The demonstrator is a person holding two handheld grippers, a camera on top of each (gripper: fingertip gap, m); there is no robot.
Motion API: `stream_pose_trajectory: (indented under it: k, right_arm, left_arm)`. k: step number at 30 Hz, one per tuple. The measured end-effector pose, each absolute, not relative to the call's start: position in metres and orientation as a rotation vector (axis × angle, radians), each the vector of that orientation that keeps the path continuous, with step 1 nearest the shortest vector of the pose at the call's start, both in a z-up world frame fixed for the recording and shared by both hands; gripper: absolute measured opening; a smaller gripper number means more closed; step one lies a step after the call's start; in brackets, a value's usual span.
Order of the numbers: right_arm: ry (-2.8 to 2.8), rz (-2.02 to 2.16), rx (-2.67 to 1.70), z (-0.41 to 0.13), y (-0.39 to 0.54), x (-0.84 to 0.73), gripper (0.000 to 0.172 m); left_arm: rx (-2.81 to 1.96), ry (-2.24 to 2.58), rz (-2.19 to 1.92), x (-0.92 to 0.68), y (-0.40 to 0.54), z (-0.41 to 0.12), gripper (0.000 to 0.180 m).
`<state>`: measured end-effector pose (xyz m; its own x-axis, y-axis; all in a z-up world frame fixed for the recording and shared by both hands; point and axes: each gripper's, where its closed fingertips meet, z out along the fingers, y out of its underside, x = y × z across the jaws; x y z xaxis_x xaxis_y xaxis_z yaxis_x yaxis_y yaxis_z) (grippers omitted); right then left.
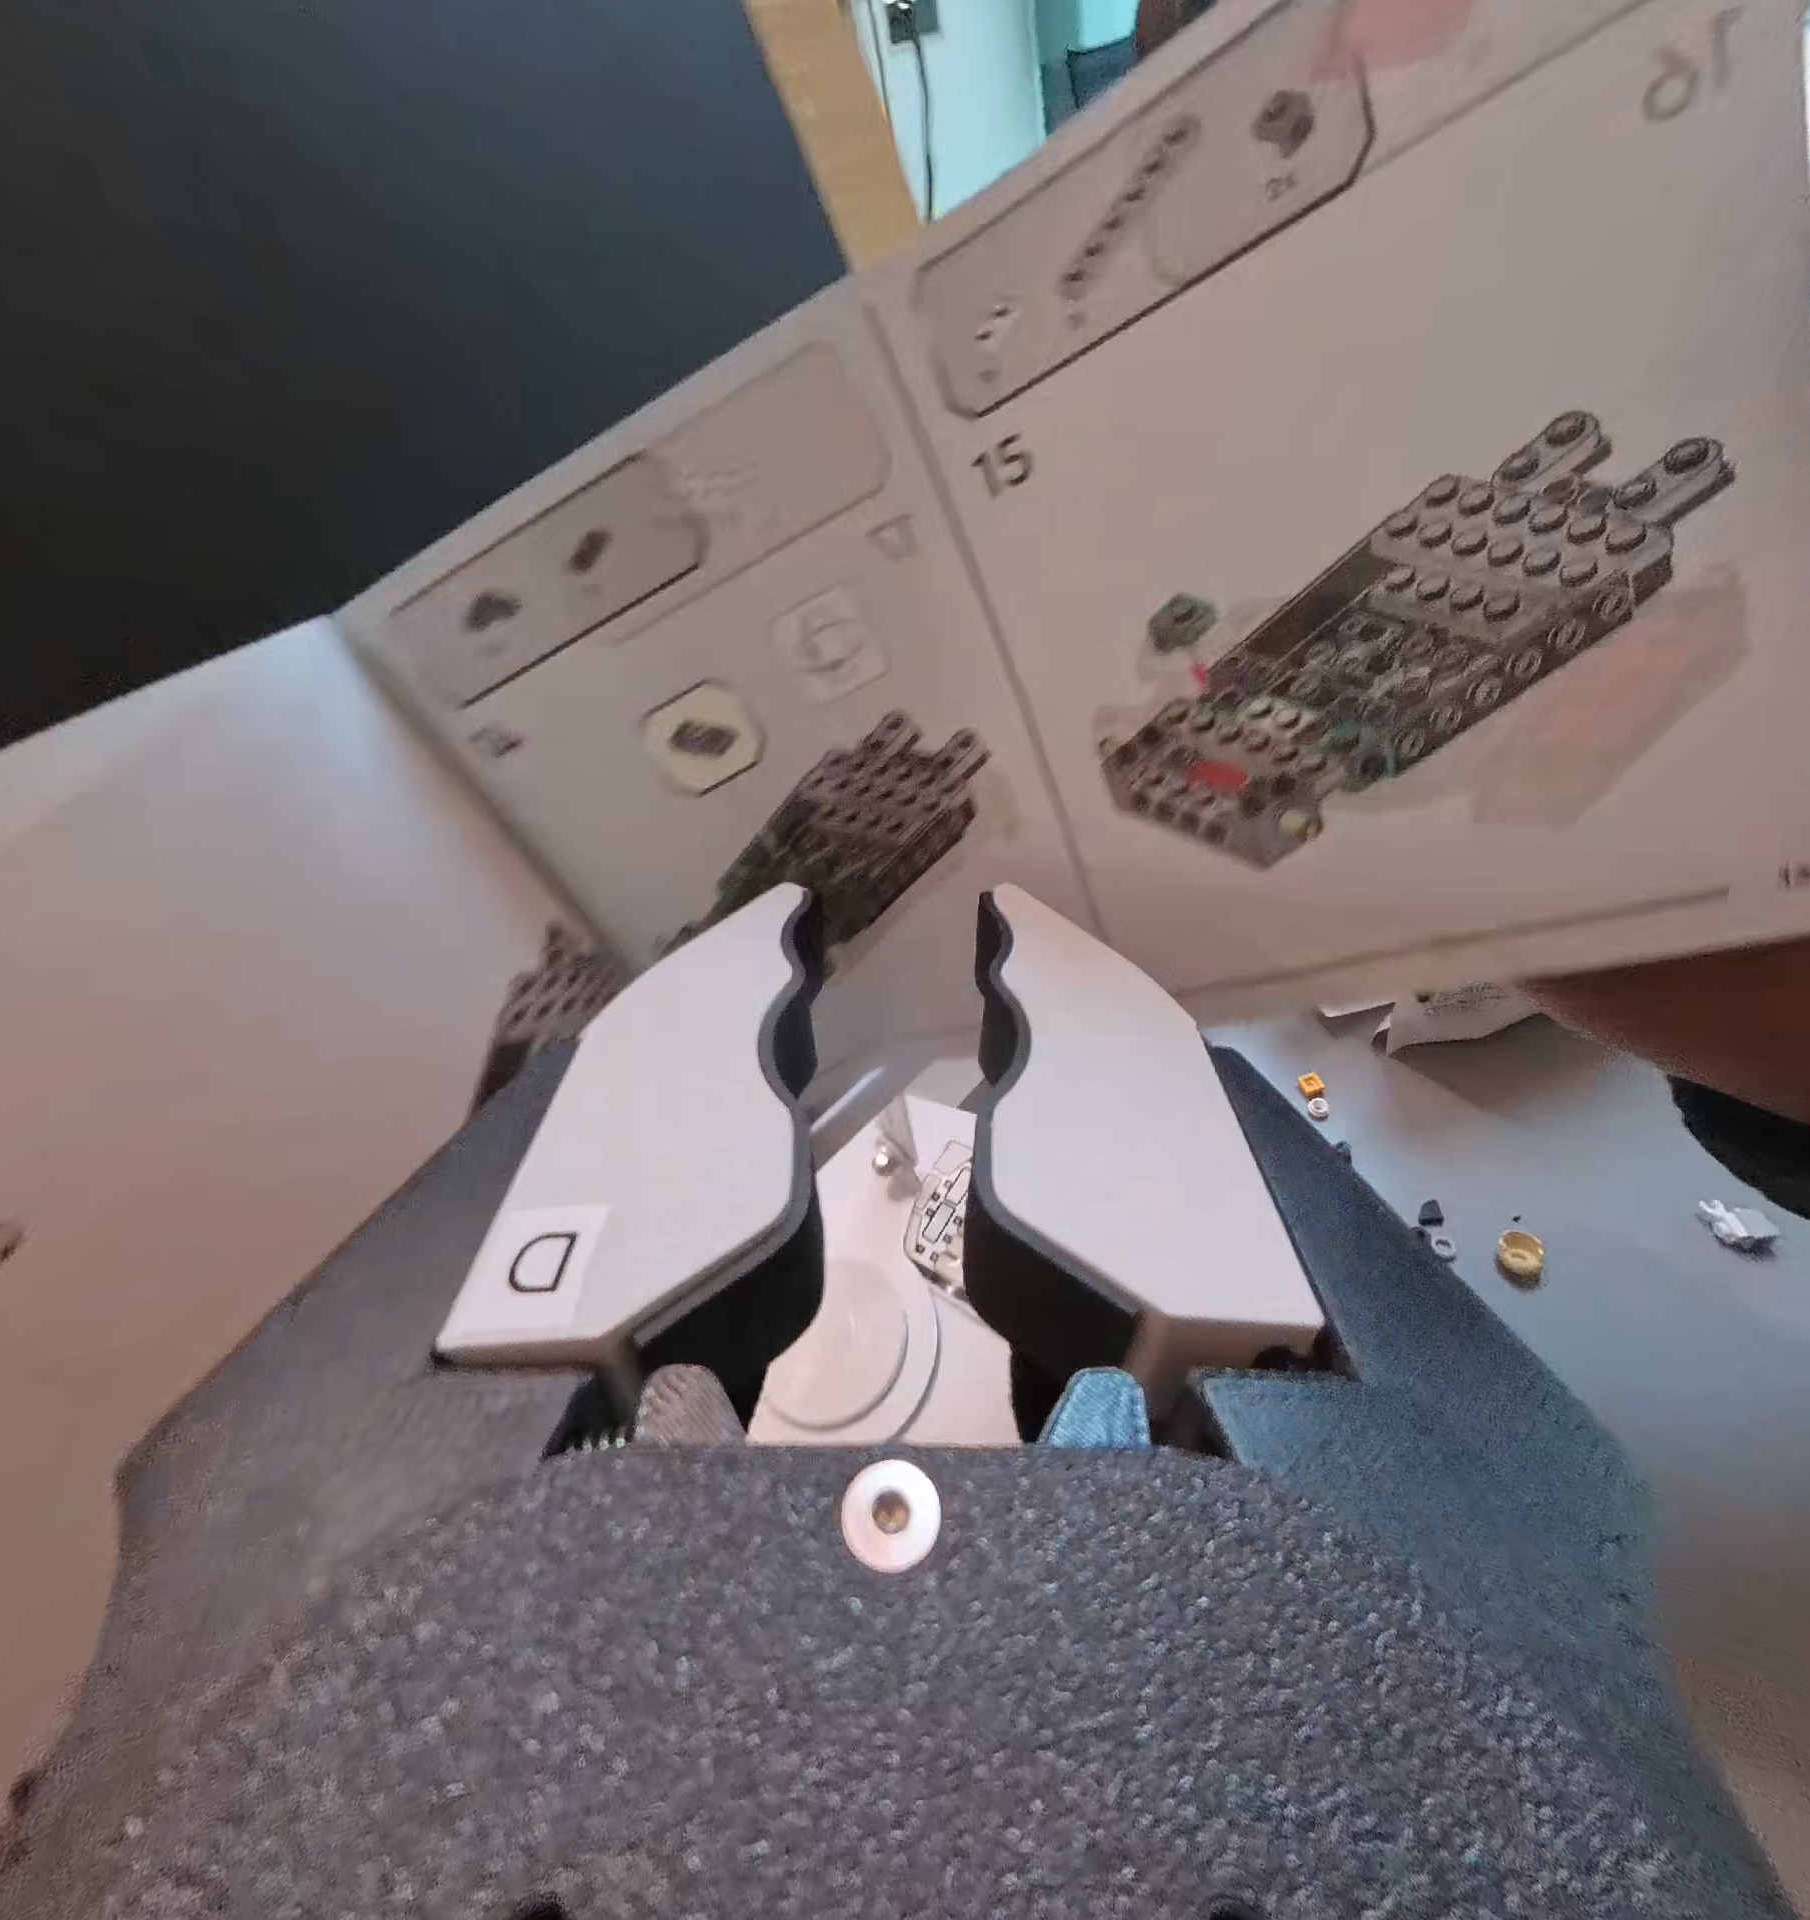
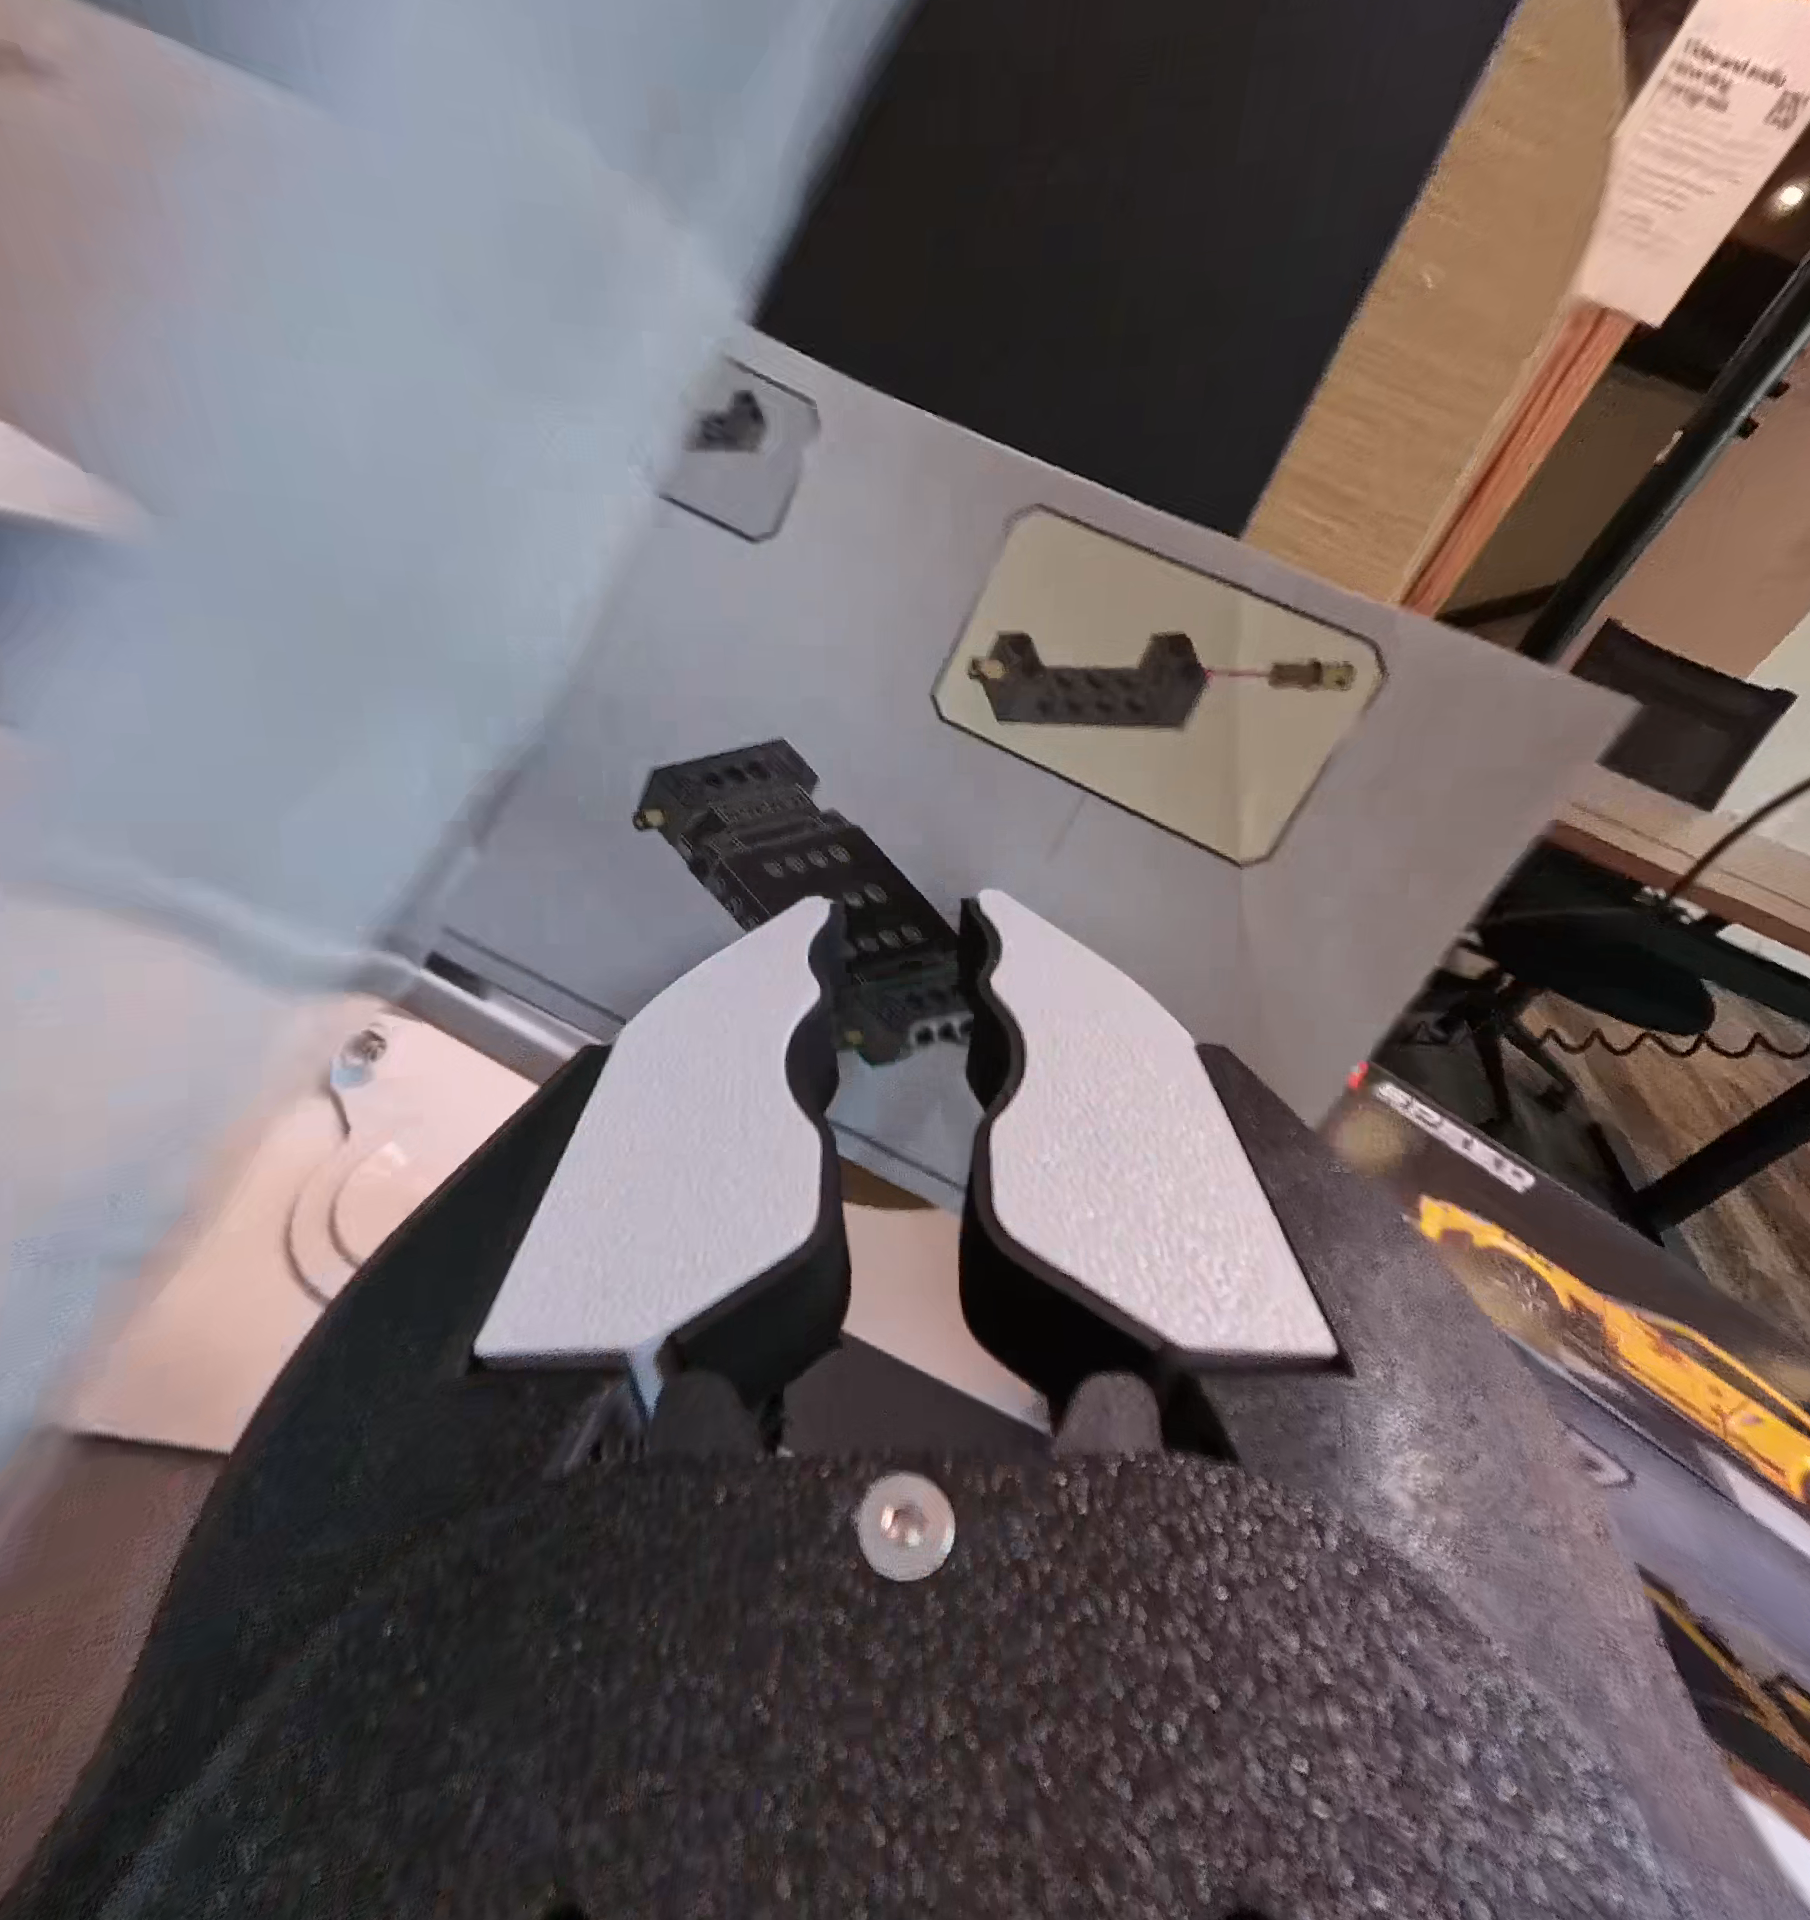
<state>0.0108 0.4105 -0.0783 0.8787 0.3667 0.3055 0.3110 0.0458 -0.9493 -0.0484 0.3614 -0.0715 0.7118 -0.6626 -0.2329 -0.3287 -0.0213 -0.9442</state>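
An open instruction booklet (image 1: 1483, 343) stands tilted up in front of my left gripper (image 1: 896, 914). Its pages show printed pictures of dark brick assemblies. My left gripper is open, with its fingers apart and nothing between the pads; the booklet lies beyond the fingertips. In the right wrist view my right gripper (image 2: 899, 920) is also open, close in front of a grey booklet page (image 2: 1140, 914). A printed picture of a black brick assembly (image 2: 766, 842) shows through the gap between the fingers. A blurred page (image 2: 309, 520) fills the left of that view.
Small loose pieces lie on the grey table at the right: a gold round piece (image 1: 1522, 1252), a light grey piece (image 1: 1737, 1226) and an orange piece (image 1: 1309, 1084). A box with a yellow car picture (image 2: 1628, 1392) sits to the right. Black stand legs (image 2: 1711, 1091) rise behind it. About 8 centimeters separates my left fingertips from my right.
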Motion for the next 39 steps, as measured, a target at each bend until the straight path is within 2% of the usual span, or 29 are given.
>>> stream_pose_trajectory:
  k: [6,9,14,17,21,22,23,25,39]
  right_arm:
    - [-0.418,0.111,-1.585,-0.092,0.399,0.064,0.024]
    - [-0.456,0.112,-1.559,-0.101,0.388,0.080,0.035]
    - [-0.848,0.005,-1.547,-0.150,0.366,0.061,0.038]
    - [-1.003,-0.121,-1.553,-0.179,0.365,0.036,0.038]
    - [-0.999,-0.245,-1.556,-0.189,0.388,0.007,0.039]
    - [-0.973,-0.272,-1.556,-0.187,0.395,0.005,0.037]
    - [-0.955,-0.297,-1.555,-0.184,0.399,0.005,0.027]
    - [-0.941,-0.322,-1.538,-0.178,0.398,0.008,0.001]
    - [-1.120,-0.824,-1.321,-0.133,0.380,0.029,0.003]
  left_arm:
    - [-1.658,0.917,-0.146,-0.022,0.376,-0.089,0.028]
    - [-1.684,0.928,-0.077,-0.023,0.385,-0.092,0.026]
    - [-1.727,0.950,0.090,-0.037,0.398,-0.092,0.003]
    - [-1.740,0.936,0.136,-0.042,0.403,-0.089,0.000]
    - [-1.720,0.909,0.154,-0.047,0.398,-0.080,0.000]
    - [-1.711,0.908,0.153,-0.050,0.395,-0.077,0.000]
    - [-1.700,0.917,0.141,-0.051,0.392,-0.075,0.000]
    - [-1.700,0.917,0.148,-0.060,0.390,-0.074,0.000]
    - [-1.772,0.941,0.277,-0.067,0.410,-0.092,0.000]
